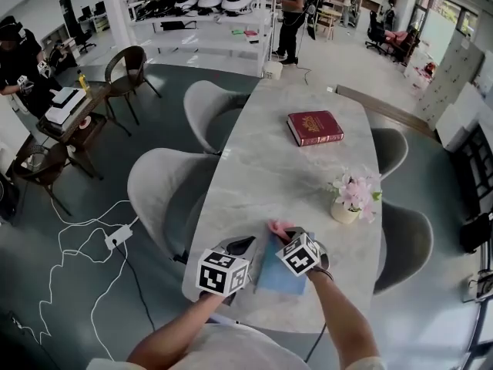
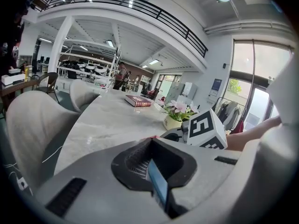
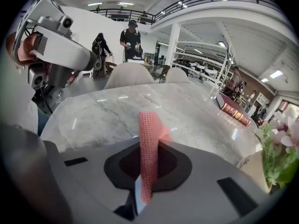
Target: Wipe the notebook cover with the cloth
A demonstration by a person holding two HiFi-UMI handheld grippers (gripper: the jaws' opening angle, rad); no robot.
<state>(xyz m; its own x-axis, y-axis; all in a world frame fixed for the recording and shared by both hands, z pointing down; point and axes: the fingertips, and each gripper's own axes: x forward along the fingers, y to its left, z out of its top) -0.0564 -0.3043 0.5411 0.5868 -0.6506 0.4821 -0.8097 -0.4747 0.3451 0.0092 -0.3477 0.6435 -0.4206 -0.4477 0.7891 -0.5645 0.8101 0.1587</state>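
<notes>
At the near edge of the desk, my left claw pinches the blue notebook. My right claw clamps the pink cloth. Wiping looks about to begin: next, drag the cloth flat across the cover.

Notebook cover: plain blue. Cloth: pink-red, fine mesh weave. Left gripper and right gripper: grey shells, black jaw recesses. Marker cubes: black squares on white. Table: pale grey-white marble with faint darker veins. Book: dark red cover, gold print. Flowers: pink with green leaves, pot cream. Chairs light grey. Floor dark grey-green.
</notes>
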